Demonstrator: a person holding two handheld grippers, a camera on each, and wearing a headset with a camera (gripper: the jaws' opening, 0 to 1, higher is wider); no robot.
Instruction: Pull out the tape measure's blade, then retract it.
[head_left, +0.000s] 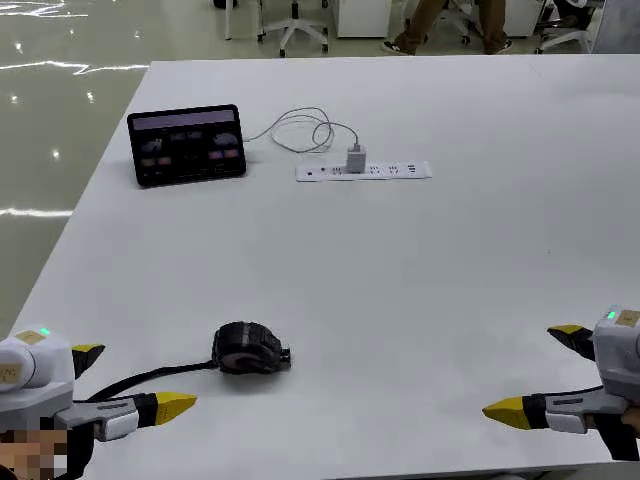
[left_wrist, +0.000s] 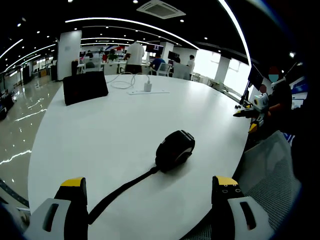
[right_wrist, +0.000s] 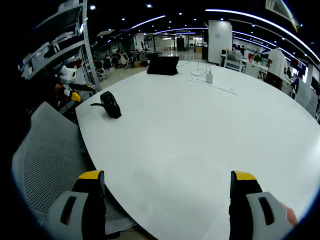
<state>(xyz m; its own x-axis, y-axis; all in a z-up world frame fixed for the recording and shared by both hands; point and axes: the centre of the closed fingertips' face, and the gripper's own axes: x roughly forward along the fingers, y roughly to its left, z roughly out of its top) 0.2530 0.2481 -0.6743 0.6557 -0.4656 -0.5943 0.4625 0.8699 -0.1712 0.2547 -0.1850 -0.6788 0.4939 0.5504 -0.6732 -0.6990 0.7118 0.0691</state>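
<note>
White tabletop (head_left: 400, 280) takes up most of the head view, with glossy floor along the left edge and chair legs across the top. Both gripper bodies are cut off by the bottom corners of that frame. What the tablet (head_left: 187, 144) in the upper left displays is too blurred to read. Right of it, a power strip (head_left: 365, 171) lies with a charger (head_left: 356, 158) plugged in and a looped cable (head_left: 300, 130).

The left gripper (head_left: 135, 377) sits in the lower left corner with its yellow-tipped jaws spread wide and nothing between them. In the left gripper view, the left gripper (left_wrist: 150, 181) points at the tape measure (left_wrist: 175, 149) without touching it. The right gripper (head_left: 528, 370), in the lower right corner, is spread just as wide and grips nothing; its jaws (right_wrist: 167, 175) frame bare table.

The tape measure (head_left: 250, 349) rests on the table at lower left of centre, near the left gripper and well apart from the right. It is a rounded black case. A small nub on its right side is too small to identify. A black strap (head_left: 150, 378) trails from the case toward the left gripper, and its far end is hidden near the lower jaw. Whether it touches that jaw cannot be told.
</note>
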